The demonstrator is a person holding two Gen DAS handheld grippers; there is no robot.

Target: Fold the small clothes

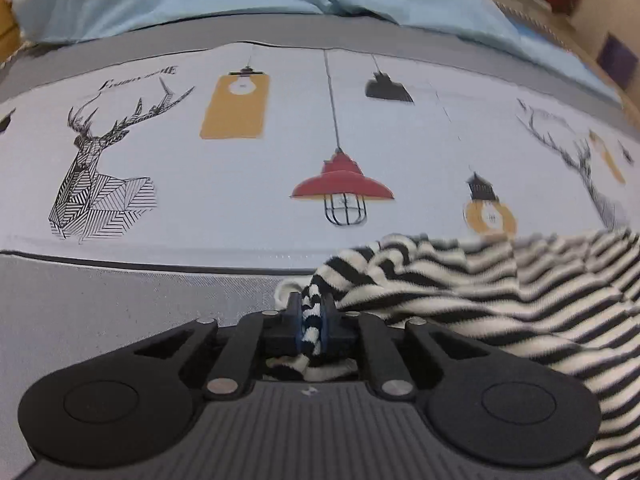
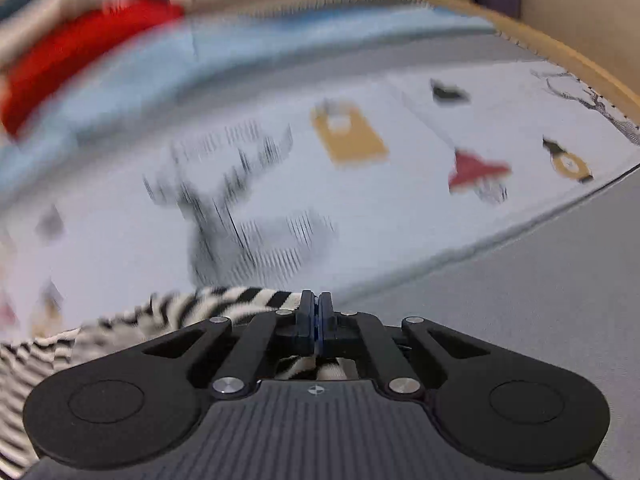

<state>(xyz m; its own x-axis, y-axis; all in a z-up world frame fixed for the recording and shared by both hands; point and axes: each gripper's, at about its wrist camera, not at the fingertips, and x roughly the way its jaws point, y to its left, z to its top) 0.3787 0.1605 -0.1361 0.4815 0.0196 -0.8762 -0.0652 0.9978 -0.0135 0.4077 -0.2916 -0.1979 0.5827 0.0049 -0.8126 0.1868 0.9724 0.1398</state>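
The left tool (image 1: 311,312) pinches a bunched edge of the striped top (image 1: 480,300), which trails off to its right. The right tool (image 2: 318,314) is shut, with striped cloth showing behind its jaws, so it probably grips a thin edge. That thin edge could slip free when lifted.

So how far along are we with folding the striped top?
Early. Done: both grips are made. The left gripper pinches an edge of the striped garment; the right gripper is shut at another edge. The garment lies rumpled on the printed sheet; no fold made yet.
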